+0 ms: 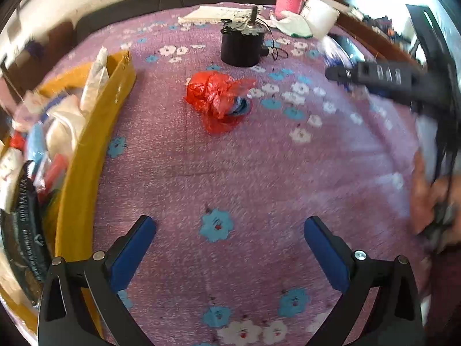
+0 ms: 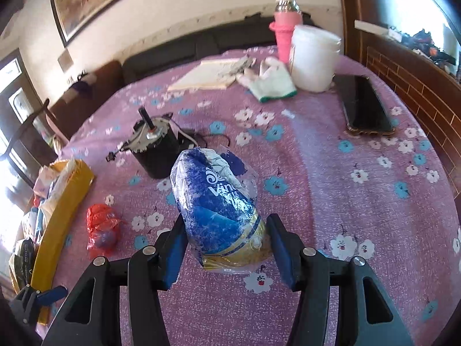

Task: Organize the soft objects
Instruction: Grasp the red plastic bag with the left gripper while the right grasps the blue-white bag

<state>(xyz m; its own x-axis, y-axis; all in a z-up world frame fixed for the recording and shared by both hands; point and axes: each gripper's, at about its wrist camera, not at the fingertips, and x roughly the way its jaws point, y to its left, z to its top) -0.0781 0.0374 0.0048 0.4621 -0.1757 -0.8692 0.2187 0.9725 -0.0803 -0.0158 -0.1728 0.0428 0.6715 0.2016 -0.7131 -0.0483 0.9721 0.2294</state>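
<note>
A crumpled red plastic bag [image 1: 220, 99] lies on the purple flowered cloth ahead of my left gripper [image 1: 230, 227], which is open and empty; it also shows in the right wrist view [image 2: 102, 229]. My right gripper [image 2: 226, 239] is shut on a blue and white plastic pack [image 2: 219, 204] and holds it upright above the cloth. A yellow cardboard box [image 1: 86, 155] with several soft bags in it stands at the left, also seen in the right wrist view [image 2: 62, 210]. The right gripper appears blurred at the far right of the left wrist view [image 1: 383, 77].
A black motor with wires [image 2: 157, 147] stands mid-table. Farther back are a white glove [image 2: 270, 82], a white bucket [image 2: 314, 57], a pink bottle [image 2: 283, 34], a flat board [image 2: 210, 75] and a black tray [image 2: 364, 103]. A brick wall runs along the right.
</note>
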